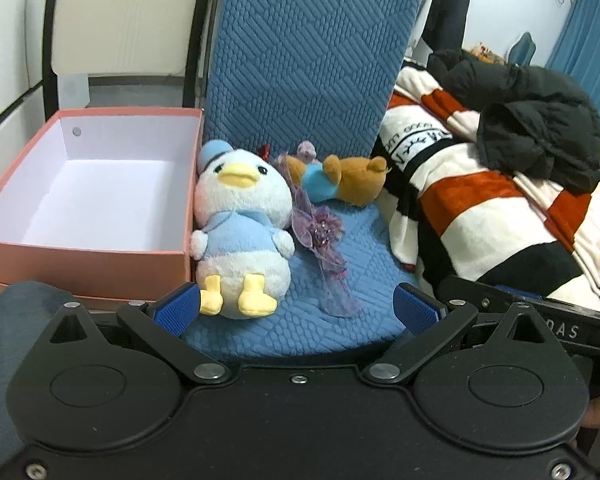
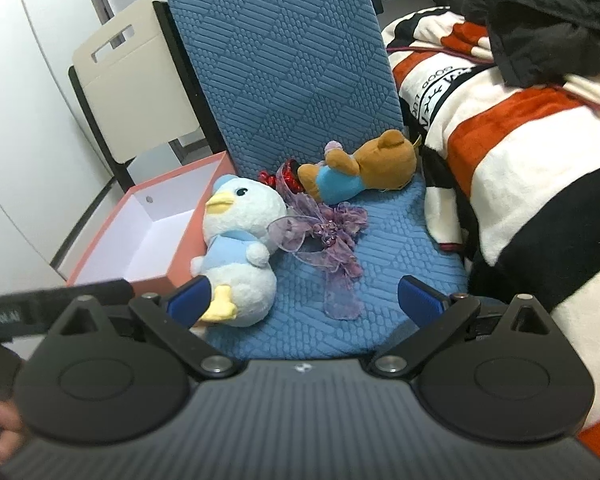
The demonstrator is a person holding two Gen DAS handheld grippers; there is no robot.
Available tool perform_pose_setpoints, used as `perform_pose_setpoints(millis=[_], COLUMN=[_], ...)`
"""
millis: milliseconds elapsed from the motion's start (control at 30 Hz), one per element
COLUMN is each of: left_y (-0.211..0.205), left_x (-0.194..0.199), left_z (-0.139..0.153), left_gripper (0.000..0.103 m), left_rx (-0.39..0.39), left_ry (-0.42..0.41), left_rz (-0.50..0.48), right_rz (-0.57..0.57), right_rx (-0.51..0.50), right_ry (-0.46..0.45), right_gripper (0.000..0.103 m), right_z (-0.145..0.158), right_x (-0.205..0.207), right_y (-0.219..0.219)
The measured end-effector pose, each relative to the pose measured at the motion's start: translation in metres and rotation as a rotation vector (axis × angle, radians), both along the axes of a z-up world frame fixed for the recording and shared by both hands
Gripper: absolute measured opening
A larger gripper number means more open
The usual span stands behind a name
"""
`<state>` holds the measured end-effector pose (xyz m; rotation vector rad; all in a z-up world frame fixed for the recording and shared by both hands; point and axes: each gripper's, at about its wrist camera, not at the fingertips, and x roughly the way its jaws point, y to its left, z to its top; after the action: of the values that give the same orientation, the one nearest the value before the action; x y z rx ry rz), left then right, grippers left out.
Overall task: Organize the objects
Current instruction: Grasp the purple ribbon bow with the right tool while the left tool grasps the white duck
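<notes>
1. The left gripper [image 1: 298,306] is spread wide and holds nothing. It hangs low at the near edge of the chair [image 1: 312,80] seat, and its left pad [image 1: 178,312] is just beside the duck's feet.
2. The right gripper [image 2: 306,300] is likewise spread wide and empty. It is at the same near edge, with its left pad [image 2: 190,298] against the duck's foot.
3. The duck [image 1: 242,220] lies on its back at the seat's left, touching the wall of the box [image 1: 88,258].
4. A purple ribbon [image 1: 322,236] lies just right of the duck. A bear [image 1: 340,180] lies on its side at the far end, by the chair back.
5. The pink box stands left of the seat, open; its white inside looks bare, so no toy seems stowed yet.
6. Judgement: the first pick is in hand. The duck is nearest, so the next move calls for closing on its body, lifting it and carrying it left over the box wall.
7. A striped blanket [image 1: 480,200] lies to the right.
</notes>
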<state>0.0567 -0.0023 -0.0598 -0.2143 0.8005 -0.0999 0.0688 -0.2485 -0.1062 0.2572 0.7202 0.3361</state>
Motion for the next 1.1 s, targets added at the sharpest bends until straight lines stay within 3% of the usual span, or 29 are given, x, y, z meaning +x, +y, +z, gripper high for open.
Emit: perform_pose_setpoints(millis=[400,533,667,933,1100], left_y=[-0.01,-0.014,-0.021,-0.048,-0.061], left_x=[0.05,0.064,0.077,0.102,0.119], left_z=[-0.051,-0.067,-0.077,-0.092,-0.104], left_gripper=[0.103,0.102,0.101,0.101,0.101], left_rx=[0.067,0.102,0.141,0.274,0.347], left_ry=[0.042,0.061,0.068,0.056,0.065], left_rz=[-0.002,-0.002,-0.01,-0.049,-0.066], right_rz=[-0.04,-0.041,-0.038,0.017,0.114], right_rx=[0.069,0.096,0.107,0.188,0.117], right_ry=[0.005,0.025,0.029,0.145,0.131], right_gripper=[0.096,0.079,0.073,0.073,0.073], right_z=[-0.067,-0.091,-0.112,-0.15,-0.16], right_x=[0.057,0.084,0.112,0.165,0.188], right_y=[-0.001,0.003,0.009,0.012,0.028])
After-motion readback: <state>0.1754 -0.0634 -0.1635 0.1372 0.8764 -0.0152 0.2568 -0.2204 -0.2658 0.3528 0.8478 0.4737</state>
